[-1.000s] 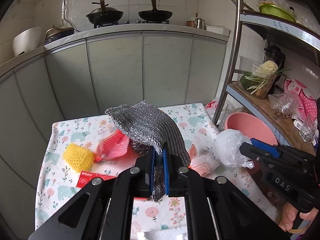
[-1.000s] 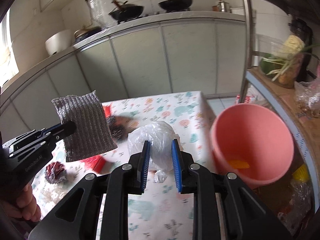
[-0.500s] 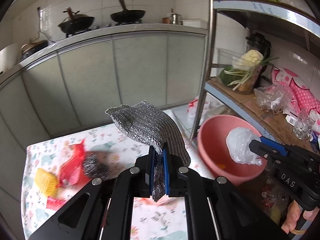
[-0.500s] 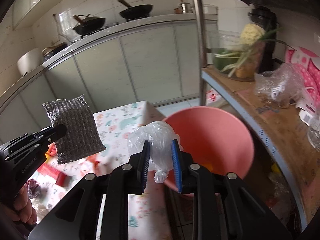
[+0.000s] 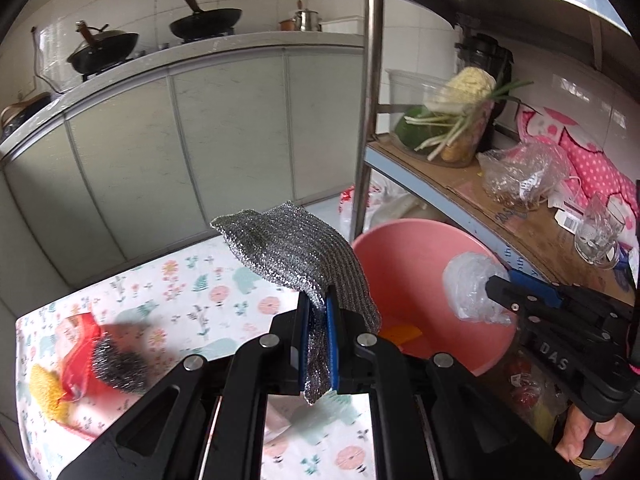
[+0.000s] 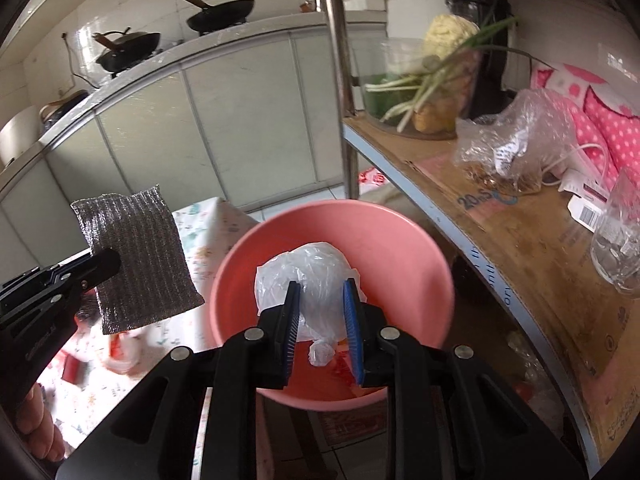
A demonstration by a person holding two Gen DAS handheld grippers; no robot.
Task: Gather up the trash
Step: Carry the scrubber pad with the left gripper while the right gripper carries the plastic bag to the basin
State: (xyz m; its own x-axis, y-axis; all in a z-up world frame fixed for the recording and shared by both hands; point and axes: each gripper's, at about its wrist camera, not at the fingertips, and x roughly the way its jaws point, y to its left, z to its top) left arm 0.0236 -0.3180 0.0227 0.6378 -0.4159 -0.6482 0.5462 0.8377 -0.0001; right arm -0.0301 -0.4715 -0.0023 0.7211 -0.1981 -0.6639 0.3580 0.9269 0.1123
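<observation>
My left gripper (image 5: 318, 308) is shut on a silver mesh scouring cloth (image 5: 292, 252), which hangs above the table's right edge beside the pink bin (image 5: 416, 280). In the right wrist view that cloth (image 6: 136, 256) sits left of the bin. My right gripper (image 6: 322, 296) is shut on a crumpled clear plastic bag (image 6: 308, 276), held over the mouth of the pink bin (image 6: 400, 240). The bag (image 5: 470, 280) also shows in the left wrist view, above the bin's right rim. An orange scrap (image 5: 400, 334) lies inside the bin.
The floral tablecloth (image 5: 200, 280) carries a red wrapper (image 5: 80, 344), a steel wool ball (image 5: 120, 368) and a yellow scrubber (image 5: 44, 392). A metal shelf post (image 5: 366, 120) stands behind the bin. The shelf (image 6: 520, 240) holds vegetables, a plastic bag and a glass.
Both grippers have swung right, from over the table toward the pink bin. The plastic bag now hangs over the bin's mouth, and the mesh cloth has come to the bin's left rim.
</observation>
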